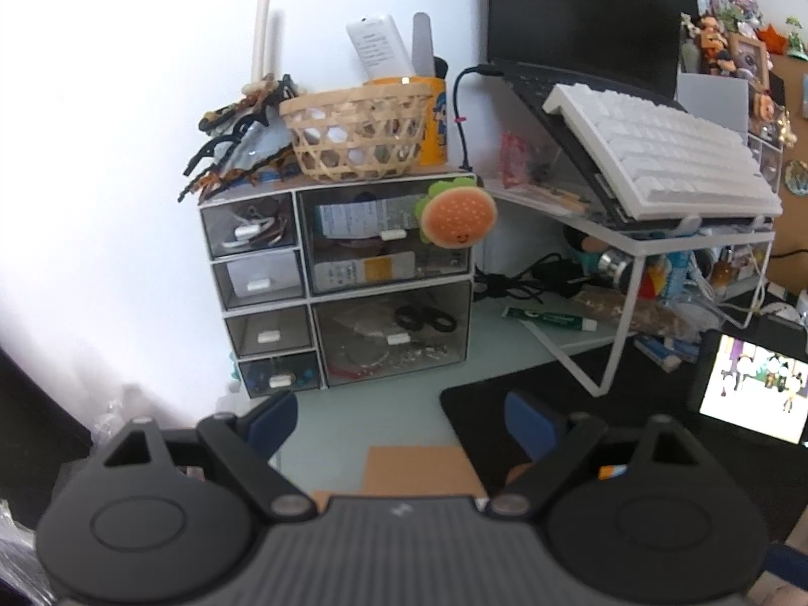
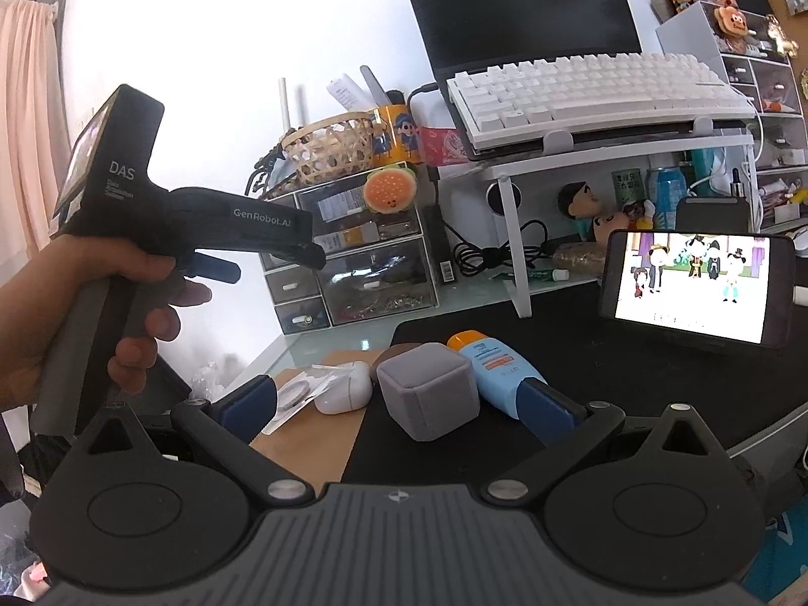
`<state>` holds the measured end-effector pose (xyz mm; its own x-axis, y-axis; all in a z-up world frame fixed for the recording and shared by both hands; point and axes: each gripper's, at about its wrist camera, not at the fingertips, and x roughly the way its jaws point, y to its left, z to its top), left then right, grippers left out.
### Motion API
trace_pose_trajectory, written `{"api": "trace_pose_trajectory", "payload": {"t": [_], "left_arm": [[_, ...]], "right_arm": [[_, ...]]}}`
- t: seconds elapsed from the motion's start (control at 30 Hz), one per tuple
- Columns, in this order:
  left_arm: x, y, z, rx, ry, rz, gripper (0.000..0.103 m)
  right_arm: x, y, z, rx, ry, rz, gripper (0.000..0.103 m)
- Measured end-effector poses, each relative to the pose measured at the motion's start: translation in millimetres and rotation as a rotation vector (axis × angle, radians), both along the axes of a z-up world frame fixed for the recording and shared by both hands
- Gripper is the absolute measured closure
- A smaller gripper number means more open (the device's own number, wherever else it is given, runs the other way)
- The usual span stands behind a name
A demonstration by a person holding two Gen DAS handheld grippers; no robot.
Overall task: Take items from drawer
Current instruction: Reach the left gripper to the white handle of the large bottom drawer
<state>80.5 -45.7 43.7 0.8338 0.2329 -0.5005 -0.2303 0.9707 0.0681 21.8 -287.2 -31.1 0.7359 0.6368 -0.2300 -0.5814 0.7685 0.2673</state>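
A white drawer unit [image 1: 338,288] with several clear-fronted drawers stands against the wall, every drawer pushed in. My left gripper [image 1: 401,421] is open and empty, a short way in front of the unit's lowest drawers. My right gripper [image 2: 399,401] is open over the black mat. A grey box [image 2: 426,389] lies on the mat between its fingers. Beside the box lie a blue sunscreen bottle [image 2: 490,368], a white earbud case [image 2: 343,386] and a small plastic bag [image 2: 298,394]. The drawer unit [image 2: 353,262] shows behind them, with a hand [image 2: 126,303] holding the left tool in front of it.
A bamboo basket [image 1: 356,134], a yellow cup and hair clips sit on top of the unit, and a burger plush [image 1: 457,214] hangs at its corner. To the right a white stand [image 1: 621,252] carries a laptop and white keyboard [image 1: 666,151]. A phone [image 2: 692,283] plays video on the mat.
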Motion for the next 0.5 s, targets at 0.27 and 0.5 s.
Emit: {"api": "trace_pose_trajectory", "payload": {"t": [0.27,0.5], "left_arm": [[9.7,7.3,0.7,0.016,0.008,0.012,0.013],[20.7,10.2,2.3,0.014,0.013,0.029,0.014]], "right_arm": [[1.7,-5.8,-1.4,0.027,0.008,0.004,0.000],[2.8,-10.4,-2.0,0.037,0.009,0.004,0.000]]}}
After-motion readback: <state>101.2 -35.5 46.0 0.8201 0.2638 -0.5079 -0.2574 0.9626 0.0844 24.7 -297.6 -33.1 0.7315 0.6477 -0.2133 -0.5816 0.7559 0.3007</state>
